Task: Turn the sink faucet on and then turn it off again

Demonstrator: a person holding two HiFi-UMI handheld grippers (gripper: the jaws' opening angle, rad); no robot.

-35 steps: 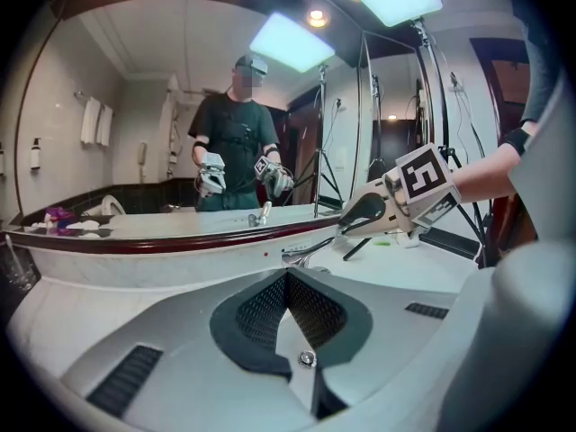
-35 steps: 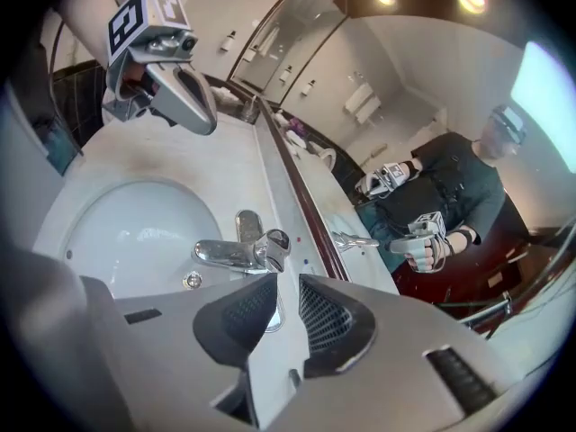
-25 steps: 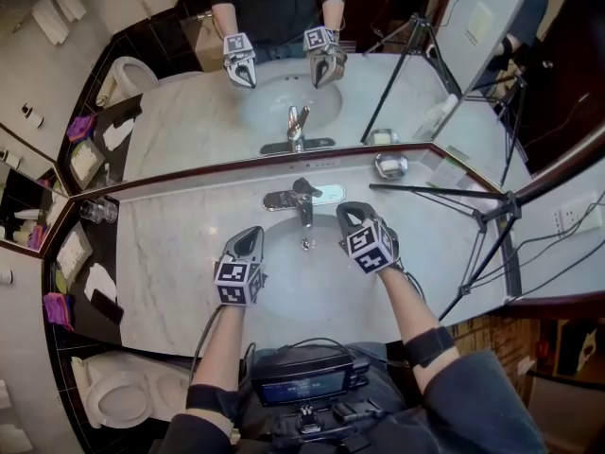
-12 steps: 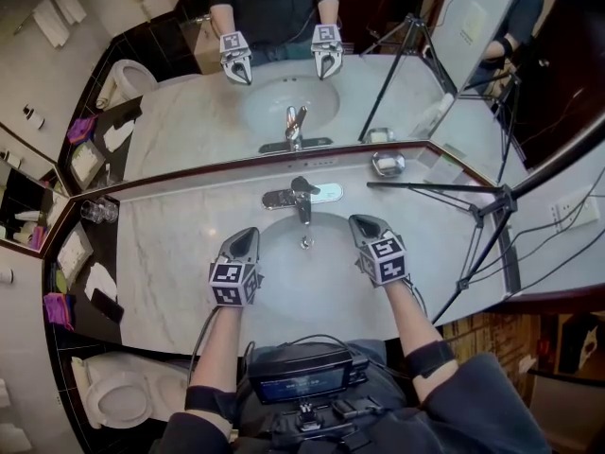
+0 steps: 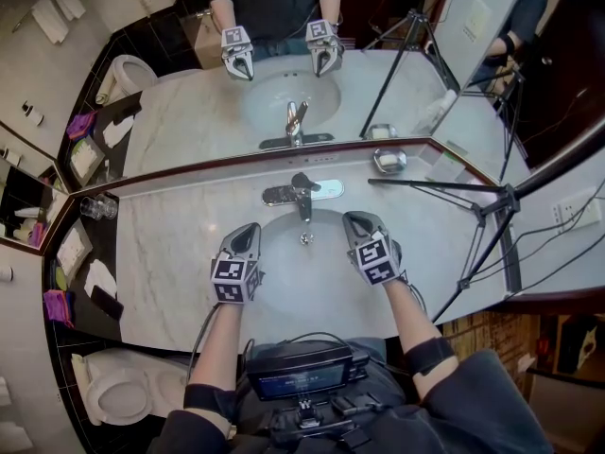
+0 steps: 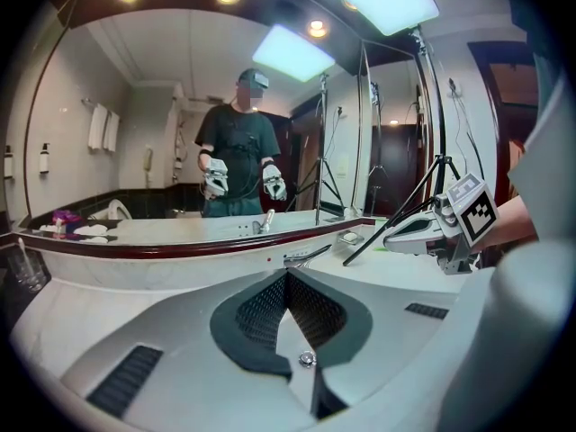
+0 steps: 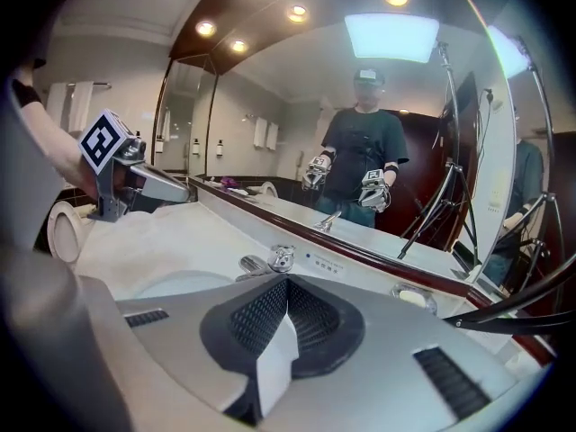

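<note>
The chrome faucet stands at the back of the oval sink, its lever on top and its spout over the drain. My left gripper hovers over the basin's left side, shut and holding nothing. Over the basin's right side my right gripper is also shut and empty, a short way right of the spout. In the left gripper view the closed jaws point at the faucet, with the right gripper off to the right. The right gripper view shows its closed tips just below the faucet.
A soap dish sits on the marble counter at the back right. Tripod legs cross the counter's right side. A glass stands at the far left. A wall mirror rises behind the faucet. A toilet is at the lower left.
My right gripper has drifted slightly back from the faucet and rolled a little. The left gripper has stayed where it was.
</note>
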